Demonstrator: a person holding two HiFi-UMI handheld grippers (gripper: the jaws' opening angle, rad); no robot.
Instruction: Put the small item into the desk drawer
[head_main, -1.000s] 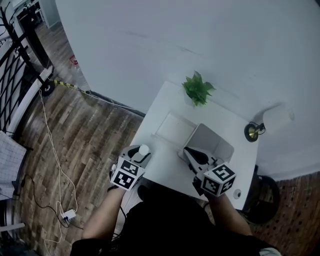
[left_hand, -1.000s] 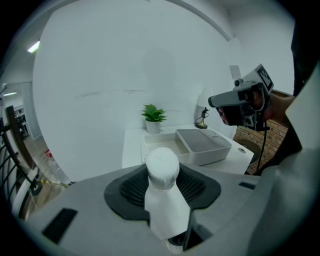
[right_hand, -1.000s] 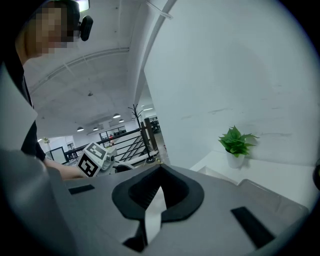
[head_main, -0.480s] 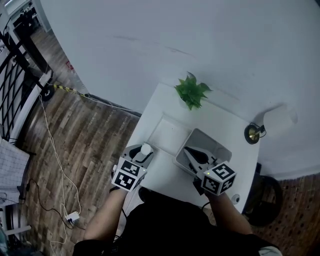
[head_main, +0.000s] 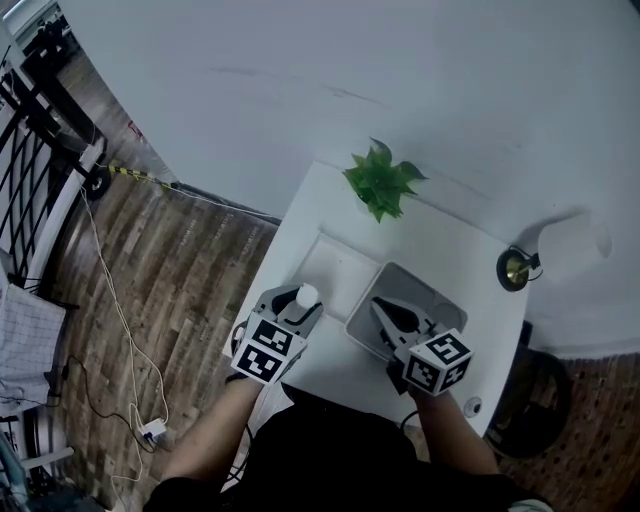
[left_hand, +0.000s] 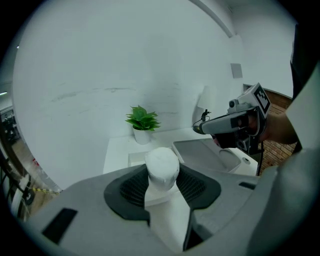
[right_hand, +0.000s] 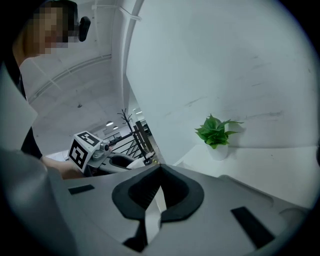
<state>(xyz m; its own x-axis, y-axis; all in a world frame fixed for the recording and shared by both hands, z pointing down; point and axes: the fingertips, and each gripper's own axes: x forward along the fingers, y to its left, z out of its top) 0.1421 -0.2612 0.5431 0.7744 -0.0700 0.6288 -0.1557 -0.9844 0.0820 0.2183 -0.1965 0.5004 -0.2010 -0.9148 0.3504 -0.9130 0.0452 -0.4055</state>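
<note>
Drawer (head_main: 425, 290) further out (inside half-hidden); left jaws on small item (left_hand: 162, 167), right jaws together.

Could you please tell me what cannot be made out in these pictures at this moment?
1. The small white item: its lower part is hidden between the pads of the left hand-held gripper in the left gripper view, and it is too small in the head view.
2. The drawer: the right hand-held gripper covers part of its inside in the head view.
3. The desk: the person's body hides part of its near edge in the head view.
</note>
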